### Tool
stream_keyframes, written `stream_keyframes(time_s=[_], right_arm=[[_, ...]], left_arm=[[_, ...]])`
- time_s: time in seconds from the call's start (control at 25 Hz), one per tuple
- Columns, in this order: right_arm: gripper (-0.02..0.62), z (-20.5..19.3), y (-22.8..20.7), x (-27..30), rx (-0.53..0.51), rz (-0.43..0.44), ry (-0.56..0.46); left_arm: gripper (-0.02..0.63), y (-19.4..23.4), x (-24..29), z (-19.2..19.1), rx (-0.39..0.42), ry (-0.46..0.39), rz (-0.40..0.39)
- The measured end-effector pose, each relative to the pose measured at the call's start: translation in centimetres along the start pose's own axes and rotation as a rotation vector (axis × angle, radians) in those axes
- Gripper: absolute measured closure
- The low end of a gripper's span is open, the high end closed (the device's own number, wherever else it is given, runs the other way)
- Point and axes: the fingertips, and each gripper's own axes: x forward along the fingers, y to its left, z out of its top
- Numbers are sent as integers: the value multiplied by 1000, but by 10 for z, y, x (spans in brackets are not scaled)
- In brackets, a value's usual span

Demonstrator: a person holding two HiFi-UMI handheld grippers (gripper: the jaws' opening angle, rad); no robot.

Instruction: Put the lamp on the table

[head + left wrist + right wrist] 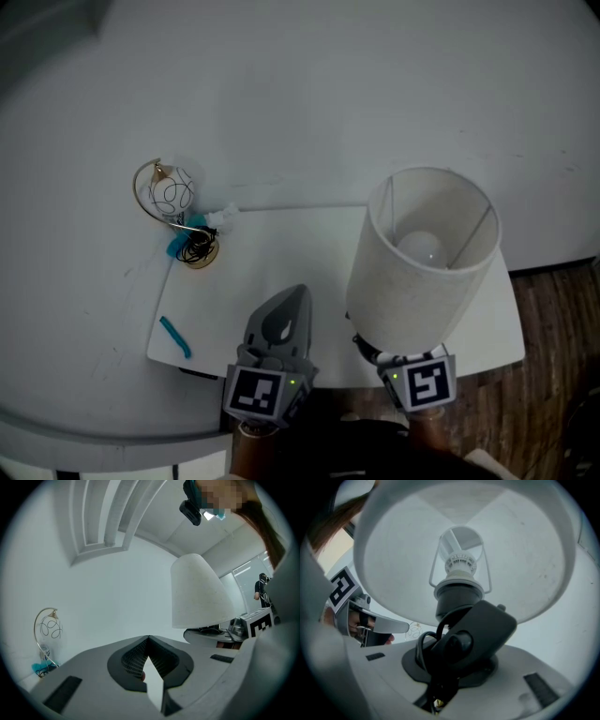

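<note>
The lamp has a white drum shade (422, 258) and a black base, and it hangs over the right part of the small white table (281, 253). My right gripper (384, 356) is shut on the lamp's black base (464, 639). In the right gripper view its jaws (450, 667) clamp that base and a looped black cord, and the shade (525, 550) and socket fill the view above. My left gripper (298, 295) hovers over the table's front middle, shut and holding nothing. The left gripper view shows its tips (148, 641) meeting, with the shade (199, 595) to the right.
A gold wire ornament (169, 192) with a coiled black cord stands at the table's far left corner, and it is also seen in the left gripper view (47, 630). A teal strip (175, 336) lies near the front left corner. Wooden floor (562, 319) shows at the right.
</note>
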Motion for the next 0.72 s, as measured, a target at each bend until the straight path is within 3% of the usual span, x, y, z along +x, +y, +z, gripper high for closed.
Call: stream_keyframes(time_s=[0.36, 0.72], right_arm=[[514, -14, 6, 14, 11, 35, -37], [514, -38, 15, 34, 4, 51, -9]], left_arm=[[607, 14, 5, -3, 8, 14, 12], [607, 36, 14, -8, 16, 31, 23]])
